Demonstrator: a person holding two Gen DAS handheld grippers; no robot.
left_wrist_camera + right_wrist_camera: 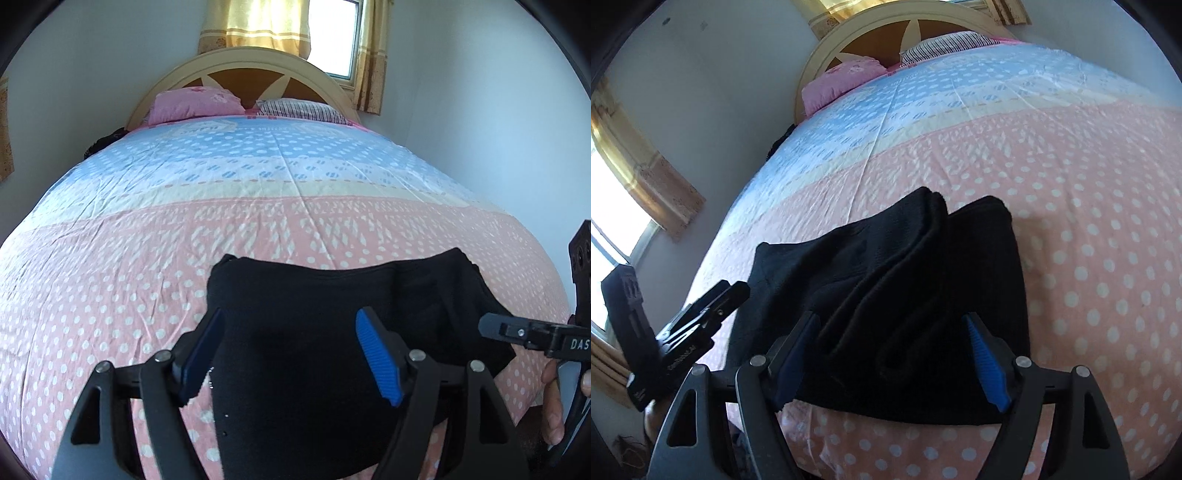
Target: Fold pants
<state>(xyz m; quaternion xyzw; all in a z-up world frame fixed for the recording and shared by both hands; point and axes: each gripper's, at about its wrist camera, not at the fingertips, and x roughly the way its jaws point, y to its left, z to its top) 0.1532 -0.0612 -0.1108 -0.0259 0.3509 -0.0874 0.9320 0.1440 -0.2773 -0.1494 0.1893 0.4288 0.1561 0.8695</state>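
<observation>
I have the black pants (306, 332) lying in a thick folded bundle near the foot edge of the dotted bedspread (110, 280), and both my left gripper (291, 354) and right gripper (894, 354) hang over it with jaws wide and nothing pinched between the blue pads (376, 354). The layers look uneven at the far corner, so I judge the fold nearly done. To finish well I'd pinch every layer of one edge together and lay it down squarely.
</observation>
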